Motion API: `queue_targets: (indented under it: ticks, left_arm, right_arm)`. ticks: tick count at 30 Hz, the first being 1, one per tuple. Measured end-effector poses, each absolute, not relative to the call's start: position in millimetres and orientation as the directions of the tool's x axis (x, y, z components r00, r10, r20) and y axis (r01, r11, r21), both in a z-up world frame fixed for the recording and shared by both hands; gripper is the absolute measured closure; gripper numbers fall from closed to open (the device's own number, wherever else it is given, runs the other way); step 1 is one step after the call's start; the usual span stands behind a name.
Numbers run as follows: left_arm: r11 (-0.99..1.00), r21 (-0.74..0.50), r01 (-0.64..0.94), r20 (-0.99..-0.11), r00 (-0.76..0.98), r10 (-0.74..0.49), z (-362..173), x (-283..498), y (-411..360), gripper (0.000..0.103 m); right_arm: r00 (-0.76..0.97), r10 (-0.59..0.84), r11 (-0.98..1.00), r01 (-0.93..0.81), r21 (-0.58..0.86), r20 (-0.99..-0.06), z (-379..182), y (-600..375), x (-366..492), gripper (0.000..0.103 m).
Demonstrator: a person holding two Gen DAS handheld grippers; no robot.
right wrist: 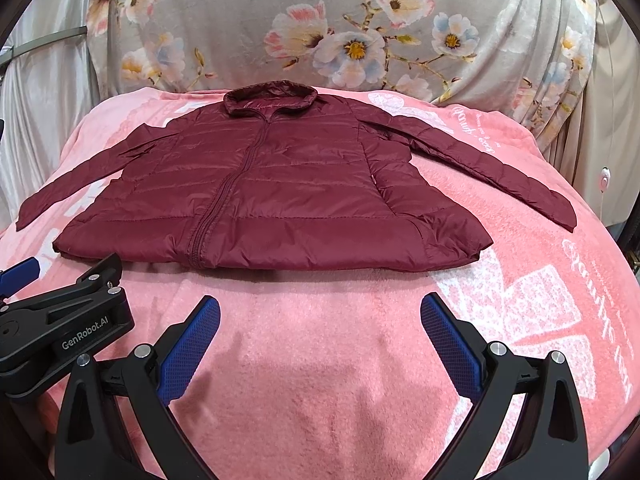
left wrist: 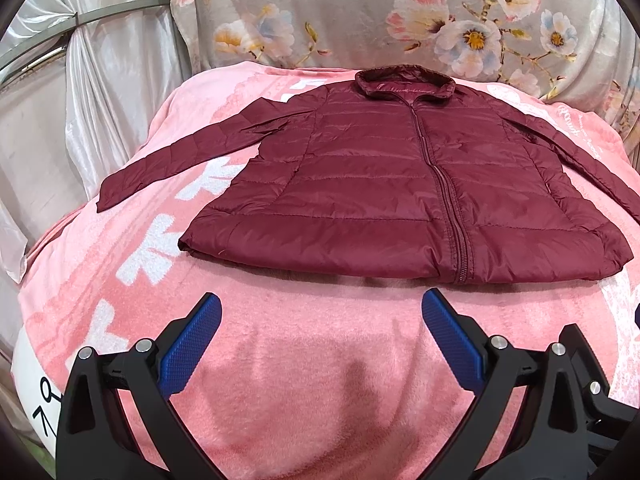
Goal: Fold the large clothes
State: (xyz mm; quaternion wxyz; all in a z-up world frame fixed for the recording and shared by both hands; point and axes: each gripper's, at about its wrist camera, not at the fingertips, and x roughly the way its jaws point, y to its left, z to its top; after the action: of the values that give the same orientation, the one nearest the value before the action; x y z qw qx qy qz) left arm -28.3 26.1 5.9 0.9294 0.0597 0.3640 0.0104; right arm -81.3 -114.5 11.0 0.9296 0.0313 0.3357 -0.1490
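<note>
A dark red quilted jacket (left wrist: 384,184) lies flat and zipped on a pink blanket (left wrist: 304,380), collar away from me, both sleeves spread out to the sides. It also shows in the right wrist view (right wrist: 280,196). My left gripper (left wrist: 320,308) is open and empty, hovering over the blanket just short of the jacket's hem. My right gripper (right wrist: 320,308) is open and empty, also just short of the hem. The left gripper's body (right wrist: 60,328) shows at the left edge of the right wrist view.
The pink blanket (right wrist: 320,360) covers a raised surface and drops off at its sides. A grey floral cloth (left wrist: 360,16) hangs behind it. Silvery drapes (left wrist: 60,120) hang at the left. A white sign with black marks (left wrist: 36,396) lies at the blanket's near left corner.
</note>
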Motion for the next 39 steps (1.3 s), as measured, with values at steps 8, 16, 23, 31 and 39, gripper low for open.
queue_targets:
  ticks: [8, 16, 23, 31, 39]
  left_arm:
    - [0.991, 0.134, 0.023, -0.684, 0.726, 0.075, 3.4, -18.5, 19.8, 0.005]
    - [0.99, 0.137, 0.027, -0.694, 0.716, 0.077, 0.3, -3.5, 11.5, 0.005]
    - [0.991, 0.126, 0.051, -0.709, 0.703, 0.054, 0.4, 14.1, 3.2, 0.005]
    - [0.991, 0.131, 0.031, -0.705, 0.705, 0.071, 4.9, 41.6, 1.6, 0.005]
    - [0.988, 0.156, 0.013, -0.713, 0.694, 0.104, 0.6, 74.0, -6.0, 0.005]
  right_arm:
    - [0.722, -0.249, 0.953, 0.301, -0.03, -0.646, 6.1, -120.1, -72.2, 0.005]
    - [0.713, -0.229, 0.955, 0.298, -0.01, -0.663, 3.6, -130.7, -58.1, 0.005]
    - [0.711, -0.185, 0.961, 0.274, 0.025, -0.678, 2.6, -144.9, -40.6, 0.005]
    - [0.693, -0.306, 0.891, 0.45, 0.059, -0.653, 18.3, -248.5, -28.6, 0.005]
    - [0.632, -0.375, 0.715, 0.663, 0.223, -0.678, 15.4, -397.6, -36.2, 0.005]
